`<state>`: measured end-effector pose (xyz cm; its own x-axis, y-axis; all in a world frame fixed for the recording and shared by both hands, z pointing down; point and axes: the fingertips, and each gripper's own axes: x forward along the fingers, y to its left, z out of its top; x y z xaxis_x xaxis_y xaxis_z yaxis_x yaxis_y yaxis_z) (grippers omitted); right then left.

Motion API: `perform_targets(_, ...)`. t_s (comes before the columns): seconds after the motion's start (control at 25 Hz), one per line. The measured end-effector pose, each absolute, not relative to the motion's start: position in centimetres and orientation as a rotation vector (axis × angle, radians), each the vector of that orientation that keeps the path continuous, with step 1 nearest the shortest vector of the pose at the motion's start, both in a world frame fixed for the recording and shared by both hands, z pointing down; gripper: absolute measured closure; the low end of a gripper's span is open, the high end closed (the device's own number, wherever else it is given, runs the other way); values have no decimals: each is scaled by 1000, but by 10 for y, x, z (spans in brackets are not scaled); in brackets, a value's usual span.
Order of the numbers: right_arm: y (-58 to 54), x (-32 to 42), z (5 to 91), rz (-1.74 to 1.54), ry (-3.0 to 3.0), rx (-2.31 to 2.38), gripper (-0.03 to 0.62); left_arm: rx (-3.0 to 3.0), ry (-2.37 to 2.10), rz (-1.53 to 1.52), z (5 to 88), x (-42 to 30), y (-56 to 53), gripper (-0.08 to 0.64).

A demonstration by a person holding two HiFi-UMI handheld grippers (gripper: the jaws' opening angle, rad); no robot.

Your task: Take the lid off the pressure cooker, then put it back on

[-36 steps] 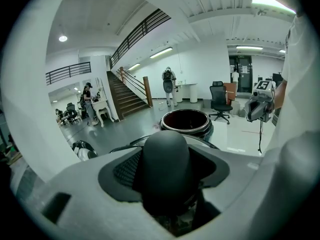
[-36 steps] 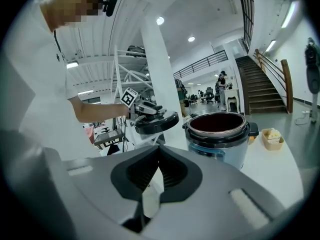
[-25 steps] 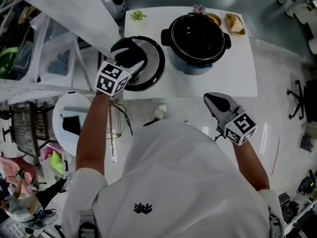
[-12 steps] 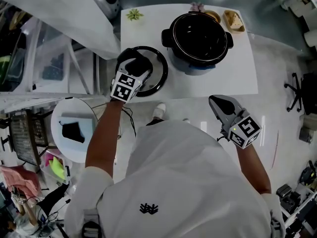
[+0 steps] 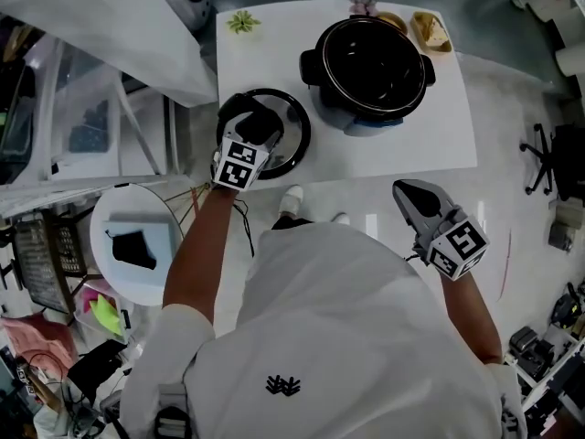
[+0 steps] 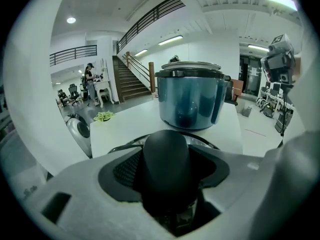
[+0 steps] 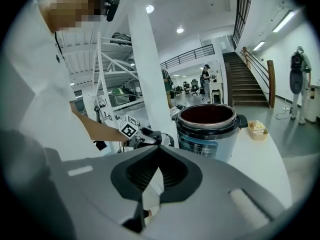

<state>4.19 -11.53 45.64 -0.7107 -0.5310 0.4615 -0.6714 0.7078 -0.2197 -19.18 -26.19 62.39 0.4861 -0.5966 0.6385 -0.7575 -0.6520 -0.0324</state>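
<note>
One pressure cooker (image 5: 370,67), open and dark inside, is seen standing on one white table (image 5: 430,126), with its one lid (image 5: 291,135) set off to the cooker's left near the table's near-left corner. Two small dishes (image 5: 431,31) and one green sprig (image 5: 241,22) are lined along the far edge. Two grippers are held by the person. The left gripper (image 5: 254,128) is reached over the lid, and in the left gripper view the lid's black knob (image 6: 166,159) is seen filling the gap between the jaws, which are spread wide and clamped on it, the ribbed pads (image 6: 127,169) being pressed to its sides. The lid's rim is shown low against the tabletop; whether it is fully rested there cannot be told. The right gripper (image 5: 413,198) is held well short of the table's near edge, its jaws brought together tip to tip with nothing between them. Compared with a second earlier, the lid has been lowered in the left gripper and brought a little closer to the cooker, the grip on the knob being unchanged, while the right gripper has been kept where it was
</note>
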Motion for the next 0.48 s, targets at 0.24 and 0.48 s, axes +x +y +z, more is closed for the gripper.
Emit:
perform_targets(0.24,-116,40,456,544,-2532,949,578,2497,-1152,912,635,-188,-260,273)
perform_targets(0.48,-115,41,460,562,-2515,960,578,2526,-1146,897,640,-186,-259,273)
